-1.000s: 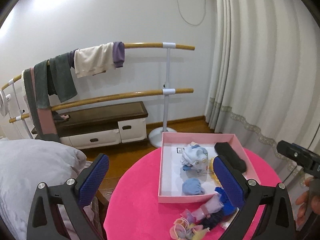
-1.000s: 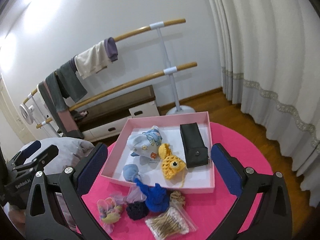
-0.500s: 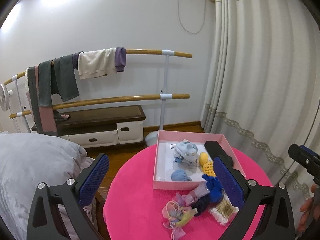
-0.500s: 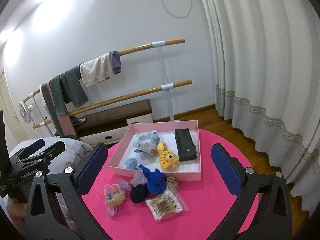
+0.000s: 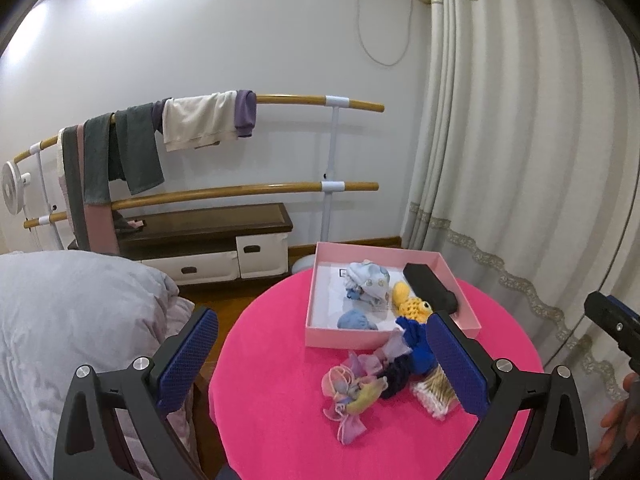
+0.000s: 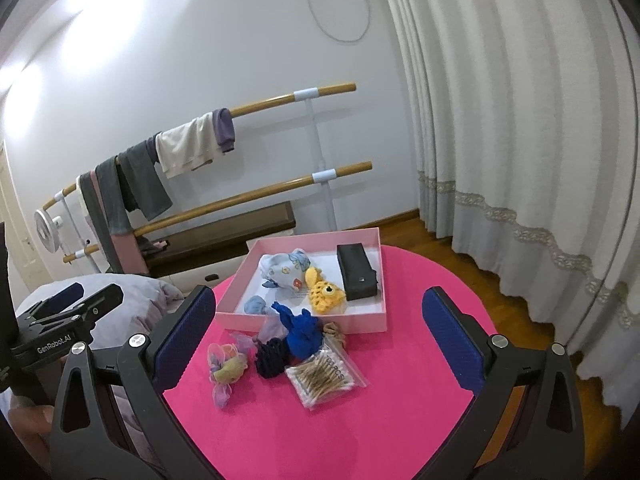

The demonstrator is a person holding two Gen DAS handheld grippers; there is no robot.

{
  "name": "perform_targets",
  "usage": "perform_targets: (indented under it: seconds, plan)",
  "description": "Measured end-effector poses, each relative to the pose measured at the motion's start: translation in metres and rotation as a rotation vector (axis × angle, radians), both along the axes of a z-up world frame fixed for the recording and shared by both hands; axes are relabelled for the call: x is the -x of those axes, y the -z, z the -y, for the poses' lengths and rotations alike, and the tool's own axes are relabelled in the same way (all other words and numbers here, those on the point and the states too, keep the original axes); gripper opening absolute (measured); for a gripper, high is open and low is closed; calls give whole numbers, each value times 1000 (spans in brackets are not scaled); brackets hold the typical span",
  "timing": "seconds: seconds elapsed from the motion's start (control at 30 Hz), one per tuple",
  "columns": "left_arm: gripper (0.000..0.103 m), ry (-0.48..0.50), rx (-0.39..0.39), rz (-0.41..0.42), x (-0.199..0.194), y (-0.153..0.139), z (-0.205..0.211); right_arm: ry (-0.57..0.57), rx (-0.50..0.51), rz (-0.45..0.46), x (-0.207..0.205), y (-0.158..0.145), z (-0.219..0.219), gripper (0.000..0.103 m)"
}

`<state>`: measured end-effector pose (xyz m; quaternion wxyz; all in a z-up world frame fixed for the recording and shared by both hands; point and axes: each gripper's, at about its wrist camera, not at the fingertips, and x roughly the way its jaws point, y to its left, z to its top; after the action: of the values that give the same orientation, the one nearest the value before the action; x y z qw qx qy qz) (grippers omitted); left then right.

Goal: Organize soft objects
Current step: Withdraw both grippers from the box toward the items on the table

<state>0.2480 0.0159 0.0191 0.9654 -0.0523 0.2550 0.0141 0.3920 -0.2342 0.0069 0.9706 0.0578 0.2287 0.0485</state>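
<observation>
Both grippers hang above the round pink table point(image 6: 400, 420) with jaws spread wide and nothing between them; the left gripper point(image 5: 322, 360) sits at about 8 o'clock of the table, the right gripper point(image 6: 318, 334) at about 6 o'clock.

The pink box point(image 6: 304, 323) lies toward 12 o'clock on the table; inside it are a pale blue patterned cloth bundle point(image 6: 282, 268), a small blue ball of fabric point(image 6: 256, 305) near the front wall, a yellow crocheted fish point(image 6: 324, 292) and a black case point(image 6: 357, 278) along the right wall.

Just in front of the box, on the bare table, lies a loose cluster: a bright blue knitted piece point(image 6: 302, 330) touching the front wall, a dark navy scrunchie point(image 6: 272, 356) beside it, a pastel scrunchie bundle point(image 6: 226, 366) at the cluster's 9 o'clock, and a clear bag of cotton swabs point(image 6: 322, 376) at its 4 o'clock; a tan hair tie point(image 6: 334, 330) peeks out behind the blue piece.

In the left wrist view the right-hand finger pad point(image 5: 456, 364) covers part of the swab bag and the blue piece.

Around the table: a grey duvet point(image 5: 72, 312) at 9 o'clock, a wooden double-bar rack point(image 5: 304, 100) draped with clothes at 11 o'clock, a low cabinet point(image 5: 208, 236) beneath it, and white curtains point(image 5: 520, 140) at 3 o'clock.
</observation>
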Motion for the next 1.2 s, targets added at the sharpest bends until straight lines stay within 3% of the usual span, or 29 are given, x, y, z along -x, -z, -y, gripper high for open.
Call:
perform_targets:
  seconds: [0.53, 1.2]
  plan:
    - [103, 0, -2, -9, 23, -1, 5, -53, 27, 17, 18, 1, -19, 103]
    - [103, -23, 10, -53, 6, 19, -2, -40, 22, -10, 7, 9, -16, 103]
